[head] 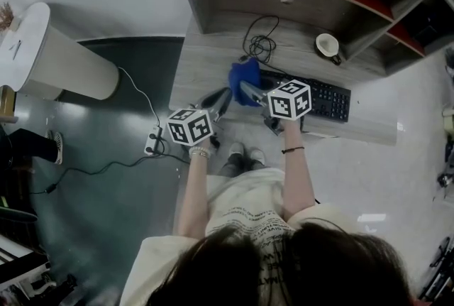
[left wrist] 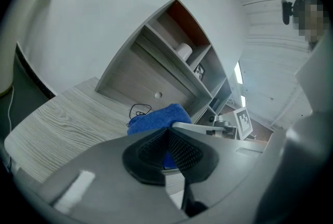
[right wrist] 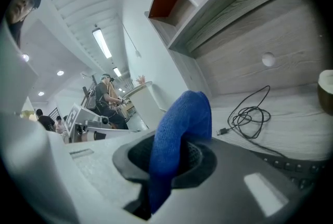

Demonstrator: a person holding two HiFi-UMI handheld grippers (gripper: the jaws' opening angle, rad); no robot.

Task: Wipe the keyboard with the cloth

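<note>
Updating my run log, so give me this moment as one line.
right gripper: shut on blue cloth | left gripper: shut, empty, beside cloth | cloth: at left end of keyboard on desk

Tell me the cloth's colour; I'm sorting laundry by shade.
Plain blue. The cloth shows best in the right gripper view, pinched by the right gripper.
</note>
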